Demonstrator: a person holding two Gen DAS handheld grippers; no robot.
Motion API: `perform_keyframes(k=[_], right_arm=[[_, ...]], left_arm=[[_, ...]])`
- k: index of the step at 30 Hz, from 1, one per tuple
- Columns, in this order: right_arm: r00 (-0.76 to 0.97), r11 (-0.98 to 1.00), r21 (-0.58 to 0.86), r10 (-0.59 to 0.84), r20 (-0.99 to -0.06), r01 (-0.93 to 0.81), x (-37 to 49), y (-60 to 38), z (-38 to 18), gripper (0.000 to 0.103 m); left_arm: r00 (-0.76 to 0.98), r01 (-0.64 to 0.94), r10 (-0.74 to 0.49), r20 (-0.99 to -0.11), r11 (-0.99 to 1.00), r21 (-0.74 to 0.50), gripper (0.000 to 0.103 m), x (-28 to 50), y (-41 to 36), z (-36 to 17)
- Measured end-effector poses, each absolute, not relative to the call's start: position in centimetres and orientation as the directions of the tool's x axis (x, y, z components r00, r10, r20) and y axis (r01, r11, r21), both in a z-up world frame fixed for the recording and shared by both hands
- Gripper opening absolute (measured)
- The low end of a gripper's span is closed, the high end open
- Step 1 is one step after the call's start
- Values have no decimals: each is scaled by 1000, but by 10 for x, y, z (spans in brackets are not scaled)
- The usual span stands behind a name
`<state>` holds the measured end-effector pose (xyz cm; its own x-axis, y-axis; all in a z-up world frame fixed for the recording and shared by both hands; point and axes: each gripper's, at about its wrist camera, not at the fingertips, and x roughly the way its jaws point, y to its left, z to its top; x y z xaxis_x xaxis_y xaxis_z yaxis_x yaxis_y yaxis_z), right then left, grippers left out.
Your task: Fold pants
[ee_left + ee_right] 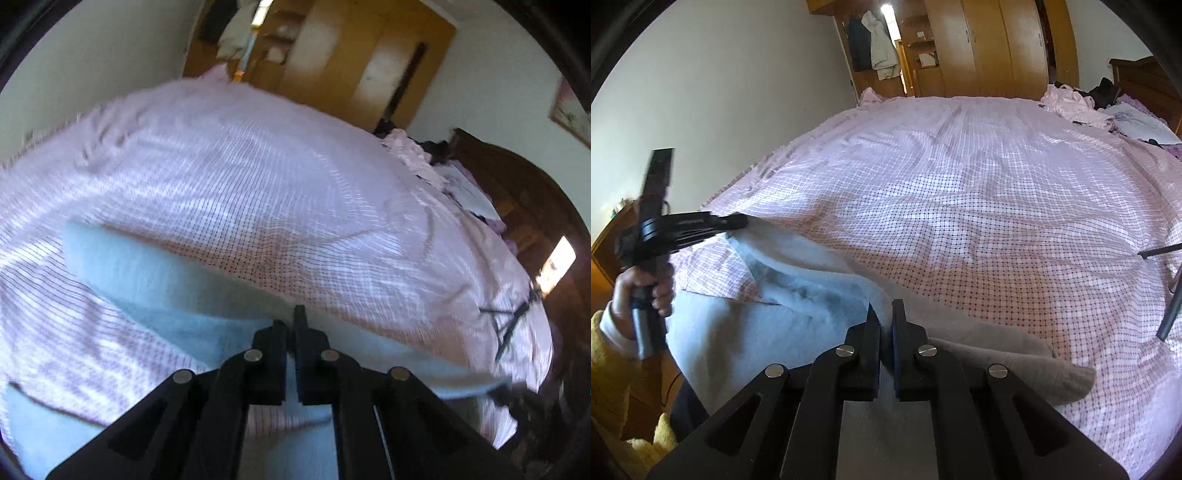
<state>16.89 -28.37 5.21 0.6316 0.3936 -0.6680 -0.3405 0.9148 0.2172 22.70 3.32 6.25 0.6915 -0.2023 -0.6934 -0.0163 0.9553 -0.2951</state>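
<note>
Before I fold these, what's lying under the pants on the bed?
The pants rest on the checked bedspread, pinched by both the left gripper and right gripper. Anything beneath the cloth is covered.

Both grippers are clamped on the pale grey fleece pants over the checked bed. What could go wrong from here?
1. The left gripper pinches only a thin edge of the pale grey fleece pants; lifting further could pull it free.
2. The right gripper grips a bunched fold, so layers may shift and the crease land crooked.
3. The fabric drapes onto the pink checked bedspread and may drag it into wrinkles.
</note>
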Motion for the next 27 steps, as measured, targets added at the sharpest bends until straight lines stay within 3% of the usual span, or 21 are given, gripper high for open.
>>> perform_keyframes(k=[13,23,27], right_arm=[[599,916,159,364,-714,-367,102,-281,47,0],[526,935,144,304,-794,-323,69,-280,-4,0],[501,945,168,294,-814,-281,64,-283,-21,10]], left_arm=[[687,41,-174,-706,979,-201,3,98,22,67],[555,20,-180,-812,979,-203,3,56,21,-3],[527,22,-151,-836,986,-164,3,56,19,-30]])
